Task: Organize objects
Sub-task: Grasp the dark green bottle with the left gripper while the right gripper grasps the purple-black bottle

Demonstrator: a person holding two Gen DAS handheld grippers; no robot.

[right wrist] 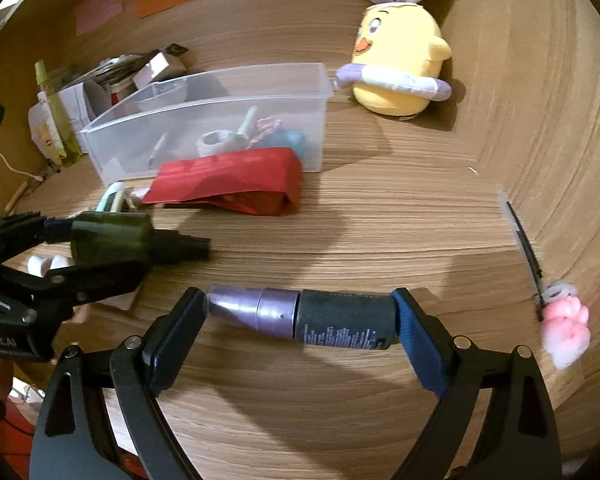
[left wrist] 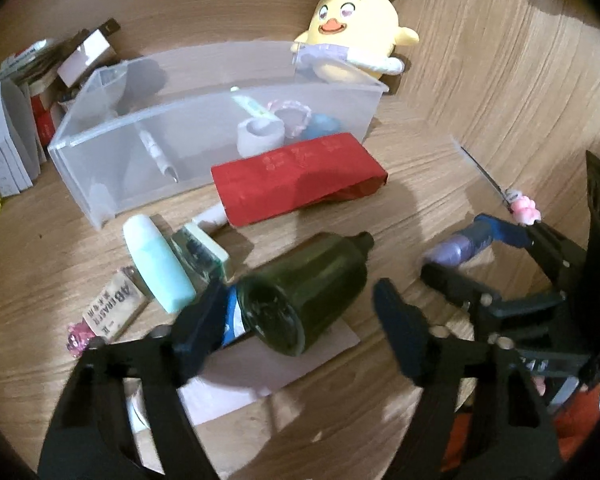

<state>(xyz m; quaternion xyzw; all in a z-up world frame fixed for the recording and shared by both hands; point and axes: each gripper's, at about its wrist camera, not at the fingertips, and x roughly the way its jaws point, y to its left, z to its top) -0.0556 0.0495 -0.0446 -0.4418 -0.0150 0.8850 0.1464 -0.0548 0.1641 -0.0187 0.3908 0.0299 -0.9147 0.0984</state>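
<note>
The job is to tidy things into the clear bin (right wrist: 116, 152). Right now both hands are at the picking-up step.

The right tongs (right wrist: 298, 304) stand wide, but they are not empty. They pinch a purple and dark tube (right wrist: 300, 316) end to end, one pad on each end. The tube hangs just above the table (right wrist: 380, 220), and its shadow lies under it.

The left tongs (left wrist: 294, 300) are about half open around a green bottle (left wrist: 312, 280). The bottle lies on its side on a sheet of paper (left wrist: 260, 368). One pad is right at the bottle's bottom end. The other pad stands just beside its side, with a little gap (so I think it is not gripped yet).

From the tube, the bin is up at 11 o'clock. A red packet (right wrist: 228, 184) lies in front of the bin, between it and the tube. The bottle is at 9 o'clock. A yellow chick toy (right wrist: 396, 64) sits at 1 o'clock, beside the bin's right end.

Next, I think the right hand should carry the tube up and over the red packet, then let go inside the bin. The left tongs need to squeeze the bottle first. The bottle is round and smooth, so it could roll or slip. The two tongs are close, so they should take turns.
</note>
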